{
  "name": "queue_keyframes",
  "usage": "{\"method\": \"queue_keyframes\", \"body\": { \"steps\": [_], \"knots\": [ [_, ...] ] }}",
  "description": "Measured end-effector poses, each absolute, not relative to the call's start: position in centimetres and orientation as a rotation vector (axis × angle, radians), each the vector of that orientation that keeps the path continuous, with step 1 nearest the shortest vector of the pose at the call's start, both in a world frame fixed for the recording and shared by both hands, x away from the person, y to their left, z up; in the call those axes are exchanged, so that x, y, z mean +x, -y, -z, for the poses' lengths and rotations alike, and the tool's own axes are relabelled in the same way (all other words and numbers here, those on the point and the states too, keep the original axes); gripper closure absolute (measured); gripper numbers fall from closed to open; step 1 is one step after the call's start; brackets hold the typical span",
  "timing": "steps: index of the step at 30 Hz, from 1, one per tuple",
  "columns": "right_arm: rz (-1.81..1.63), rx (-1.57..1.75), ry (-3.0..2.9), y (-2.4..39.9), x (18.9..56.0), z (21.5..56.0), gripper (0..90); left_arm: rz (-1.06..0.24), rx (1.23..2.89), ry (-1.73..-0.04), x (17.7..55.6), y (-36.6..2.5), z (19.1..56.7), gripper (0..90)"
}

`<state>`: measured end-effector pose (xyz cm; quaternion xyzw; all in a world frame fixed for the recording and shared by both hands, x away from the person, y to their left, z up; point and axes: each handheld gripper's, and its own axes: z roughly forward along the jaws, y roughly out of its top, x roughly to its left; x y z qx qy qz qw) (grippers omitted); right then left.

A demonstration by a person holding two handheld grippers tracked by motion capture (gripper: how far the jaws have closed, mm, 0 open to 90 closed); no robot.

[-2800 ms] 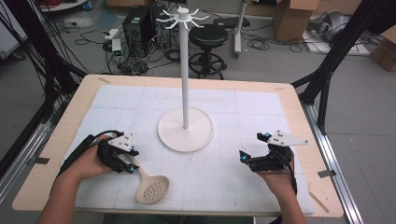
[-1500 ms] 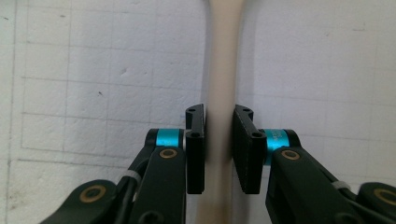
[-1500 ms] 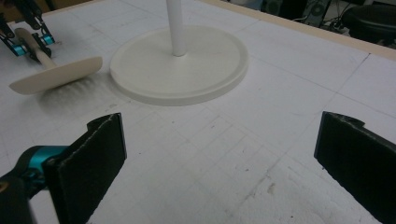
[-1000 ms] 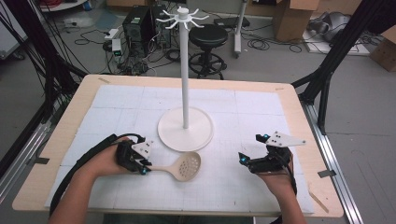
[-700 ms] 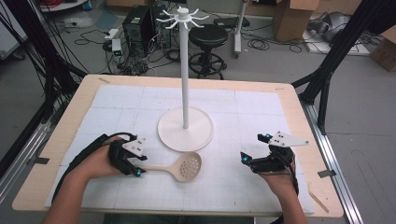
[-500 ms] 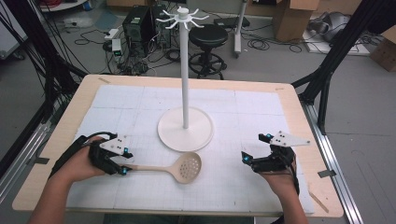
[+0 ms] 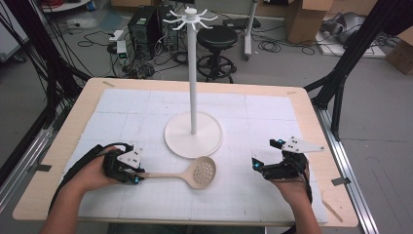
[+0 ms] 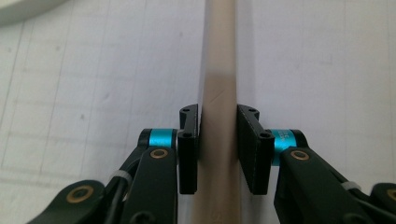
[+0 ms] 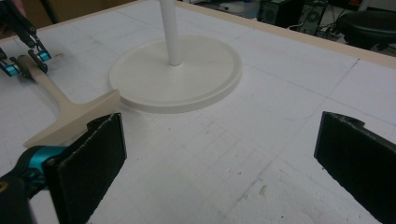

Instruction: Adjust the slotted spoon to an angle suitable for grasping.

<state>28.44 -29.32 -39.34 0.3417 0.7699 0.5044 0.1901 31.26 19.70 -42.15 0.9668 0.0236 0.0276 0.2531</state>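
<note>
Shifted slightly since earlier: left gripper (image 7: 138, 176), jaws just closed on spoon handle (image 8: 218, 93); right gripper (image 7: 256, 166) held open, unmoved.

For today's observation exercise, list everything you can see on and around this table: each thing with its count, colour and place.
Slotted spoon: one, beige, lying on the mat in front of the stand, handle to the left.
Stand: one, white, round base mid-table, tall pole with hooks on top.
Mat: one, white, gridded, covering the table.
Table: one, light wood.
Stool: one, black, on the floor behind.
Left claw: black, shut on the spoon's handle.
Right claw: black, open, near the right edge.
</note>
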Motion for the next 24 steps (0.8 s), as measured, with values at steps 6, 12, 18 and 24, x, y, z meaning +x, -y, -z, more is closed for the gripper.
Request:
{"method": "queue_keyframes", "body": {
  "steps": [6, 12, 18, 24],
  "knots": [
    [-1.420, 0.966, -2.148, 29.6, 28.3, 39.1, 1.0, -0.088, 2.574, -0.031, 31.3, -16.9, 42.4, 71.1],
    [-1.438, 0.968, -2.129, 30.1, 28.1, 38.9, 1.0, -0.080, 2.531, -0.001, 31.4, -13.7, 42.7, 71.1],
    [-1.441, 0.968, -2.131, 30.0, 28.1, 38.8, 1.0, -0.064, 2.504, 0.018, 31.5, -11.7, 42.8, 71.0],
    [-1.444, 0.965, -2.126, 30.2, 28.0, 38.8, 1.0, -0.064, 2.442, -0.003, 31.2, -13.0, 41.8, 66.0]
  ]
}}
